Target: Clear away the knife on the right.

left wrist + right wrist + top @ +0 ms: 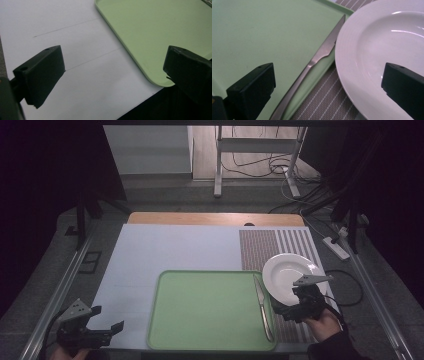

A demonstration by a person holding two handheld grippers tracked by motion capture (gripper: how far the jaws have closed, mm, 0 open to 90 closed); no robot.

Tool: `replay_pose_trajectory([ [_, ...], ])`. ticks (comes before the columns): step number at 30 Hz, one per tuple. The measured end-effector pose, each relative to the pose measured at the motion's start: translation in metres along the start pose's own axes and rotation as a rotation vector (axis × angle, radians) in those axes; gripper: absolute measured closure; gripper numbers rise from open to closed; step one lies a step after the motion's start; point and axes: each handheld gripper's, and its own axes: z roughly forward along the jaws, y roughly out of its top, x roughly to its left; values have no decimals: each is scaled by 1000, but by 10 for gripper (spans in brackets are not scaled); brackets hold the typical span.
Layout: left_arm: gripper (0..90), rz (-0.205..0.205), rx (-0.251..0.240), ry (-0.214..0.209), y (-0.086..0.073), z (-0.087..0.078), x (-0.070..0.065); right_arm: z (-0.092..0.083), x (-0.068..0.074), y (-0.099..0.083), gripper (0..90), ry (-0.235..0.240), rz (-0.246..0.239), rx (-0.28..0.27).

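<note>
Both tools are matte black. The left gripper [107, 320] carries a grey three-cornered plate [76, 310] behind its jaws, dotted with small dark holes; the right gripper [292, 301] bears a matching grey plate [311, 280] above its jaws. In the gripper views each jaw is a blocky black slab with bevelled edges and a small round screw hole near its upper corner. A dark sleeve [332, 347] covers the right forearm behind the jaws.

Glossy white ceramic plate [387, 50], brushed metal knife [322, 53], matt green plastic tray [262, 32], woven striped placemat [324, 100].
</note>
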Motion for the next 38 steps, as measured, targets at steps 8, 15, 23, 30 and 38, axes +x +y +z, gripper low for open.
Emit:
replay_pose_trajectory([
  [8, 35, -3, -1, -1, 0, 0, 0, -11, 0, -12, 3, -27, 25, -14],
  [15, 35, -4, 0, -1, 0, 0, 0, -21, -1, -23, 3, -60, 48, -35],
  [23, 35, -5, 0, -1, 0, 0, 1, -33, -1, -32, 3, -83, 74, -67],
  [30, 35, -6, 0, -2, 0, 0, 1, -41, 0, -37, 4, -149, 111, -99],
  [38, 35, -8, -2, -2, 0, 0, 1, -46, 2, -42, 4, -186, 117, -100],
])
